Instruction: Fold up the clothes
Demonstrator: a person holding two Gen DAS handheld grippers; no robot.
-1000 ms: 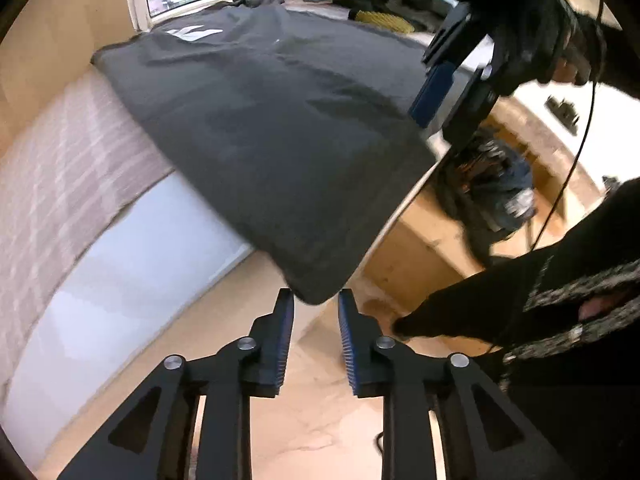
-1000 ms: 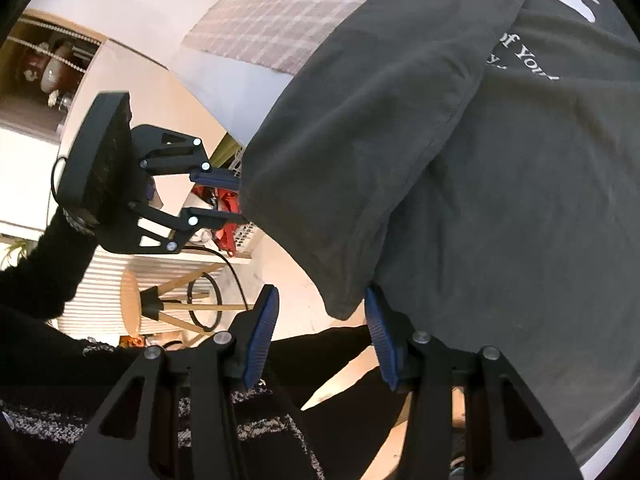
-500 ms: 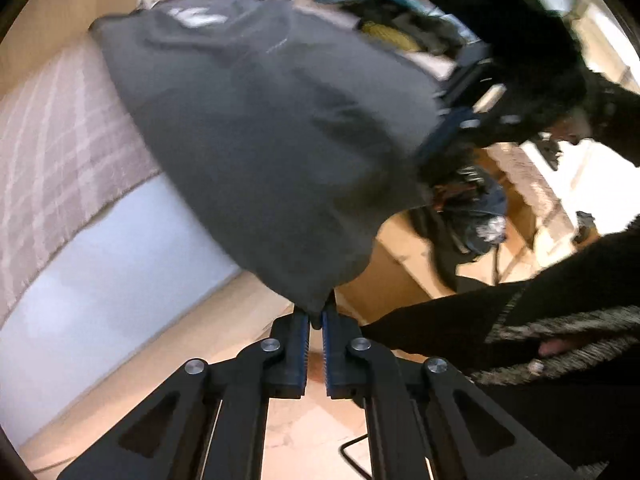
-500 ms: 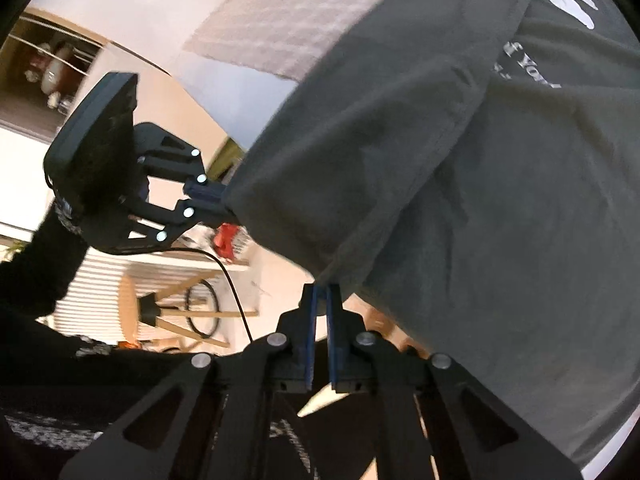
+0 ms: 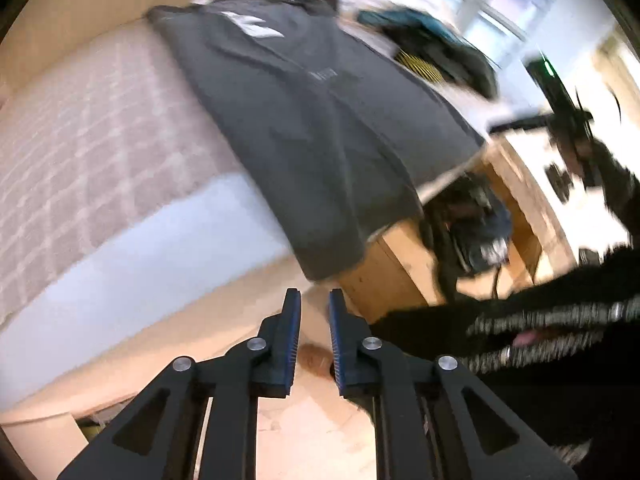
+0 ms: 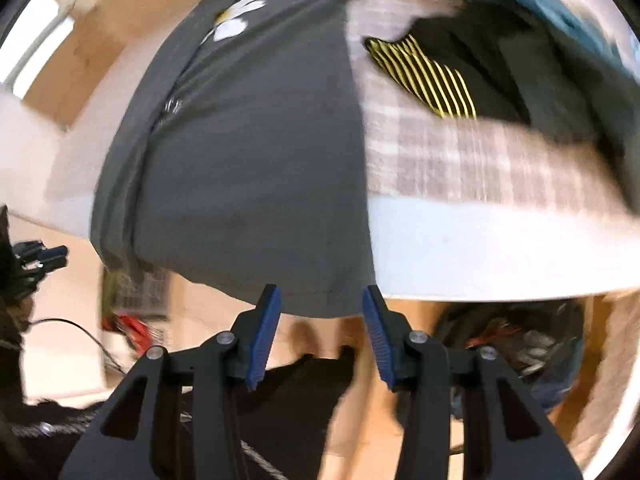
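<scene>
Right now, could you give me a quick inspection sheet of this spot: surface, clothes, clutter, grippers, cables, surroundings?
Surface: bed with a checked grey-and-white cover over a white mattress side.
Job's things: dark grey T-shirt with a white daisy print, one side folded over, hem hanging off the bed edge.
Clutter: heap of dark, teal and yellow-striped clothes beside the shirt.
Grippers: left gripper opening, nothing between its jaws; right gripper opening, the hem just beyond its tips, not pinched.
Cables: thin black cable by the floor.
Surroundings: wooden bed frame, bright window, pale floor.
</scene>
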